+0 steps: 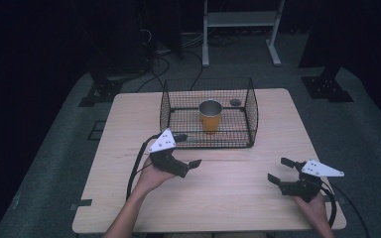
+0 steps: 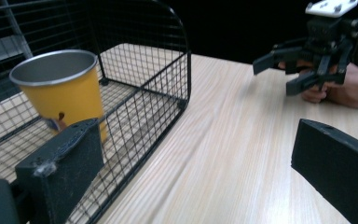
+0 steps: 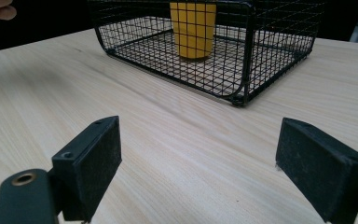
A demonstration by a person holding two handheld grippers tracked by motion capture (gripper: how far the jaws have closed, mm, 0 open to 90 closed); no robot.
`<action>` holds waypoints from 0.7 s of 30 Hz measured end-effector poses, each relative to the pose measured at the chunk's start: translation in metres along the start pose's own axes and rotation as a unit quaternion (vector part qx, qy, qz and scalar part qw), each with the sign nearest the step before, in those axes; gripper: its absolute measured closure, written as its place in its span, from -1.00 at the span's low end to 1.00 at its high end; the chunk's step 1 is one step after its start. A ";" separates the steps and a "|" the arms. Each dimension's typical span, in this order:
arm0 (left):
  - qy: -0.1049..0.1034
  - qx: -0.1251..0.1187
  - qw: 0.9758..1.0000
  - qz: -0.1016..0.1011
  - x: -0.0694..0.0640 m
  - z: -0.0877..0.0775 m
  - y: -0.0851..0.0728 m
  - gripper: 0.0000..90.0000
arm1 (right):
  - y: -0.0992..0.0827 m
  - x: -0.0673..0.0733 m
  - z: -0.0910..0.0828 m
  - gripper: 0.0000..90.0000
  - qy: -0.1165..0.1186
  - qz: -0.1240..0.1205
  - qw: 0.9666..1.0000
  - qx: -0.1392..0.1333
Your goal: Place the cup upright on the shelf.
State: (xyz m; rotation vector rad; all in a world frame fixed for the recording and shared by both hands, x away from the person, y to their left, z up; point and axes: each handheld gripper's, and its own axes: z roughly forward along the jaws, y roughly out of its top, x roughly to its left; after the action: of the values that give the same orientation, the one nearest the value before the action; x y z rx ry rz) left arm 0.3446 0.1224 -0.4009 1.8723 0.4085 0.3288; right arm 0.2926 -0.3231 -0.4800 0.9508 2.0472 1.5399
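So the yellow cup (image 1: 210,117) is standing upright inside the black wire basket (image 1: 250,106), roughly mid-floor, open end up. The metal rim and inside catch the light, so it looks empty to me. The basket sits toward the far side of the wooden table (image 1: 228,188), and its top is open, which is probably the whole point: you can come at the cup from above without fighting the mesh.

The left gripper (image 1: 191,165) is just in front of the basket's near-left corner, jaws spread apart, holding nothing. In the left gripper view the cup sits right past one jaw with the mesh wall between them, so it's close but not reaching in yet. There's also a small dark round thing (image 1: 235,102) on the table behind the basket; can't tell what it is.

The right gripper (image 1: 281,170) hangs well off at the near-right side of the table, jaws also wide apart and empty. My guess is it's parked out of the way so the left one gets the cup.
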 end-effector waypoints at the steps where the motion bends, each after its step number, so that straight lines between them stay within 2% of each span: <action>1: 0.001 -0.002 1.000 -0.001 -0.001 -0.001 -0.002 -0.97 | 0.000 0.000 0.000 -0.71 0.000 0.000 1.000 0.000; 5: 0.006 -0.010 1.000 -0.004 -0.007 -0.006 -0.011 -0.97 | 0.000 0.000 0.000 -0.71 -0.001 0.000 1.000 0.000; 8: 0.017 -0.006 1.000 0.002 -0.011 -0.009 -0.017 -0.97 | 0.000 0.000 0.000 -0.71 -0.001 0.000 1.000 -0.001; 12: 0.014 -0.014 1.000 -0.008 -0.016 -0.013 -0.025 -0.96 | 0.000 0.000 0.000 -0.71 -0.001 0.001 1.000 0.000; 14: 0.013 -0.003 1.000 -0.004 -0.020 -0.015 -0.027 -0.96 | 0.000 0.000 0.000 -0.71 -0.001 0.001 1.000 0.000; 16: 0.016 -0.003 1.000 0.000 -0.023 -0.017 -0.029 -0.96 | 0.000 0.000 0.000 -0.71 -0.001 0.000 1.000 0.000; 21: 0.016 0.006 1.000 -0.003 -0.030 -0.022 -0.037 -0.96 | 0.000 0.000 -0.001 -0.71 0.000 0.001 1.000 -0.001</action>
State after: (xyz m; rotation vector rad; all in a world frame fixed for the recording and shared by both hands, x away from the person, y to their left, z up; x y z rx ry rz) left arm 0.3039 0.1398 -0.4294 1.8784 0.4387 0.3541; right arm 0.2921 -0.3235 -0.4801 0.9532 2.0445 1.5426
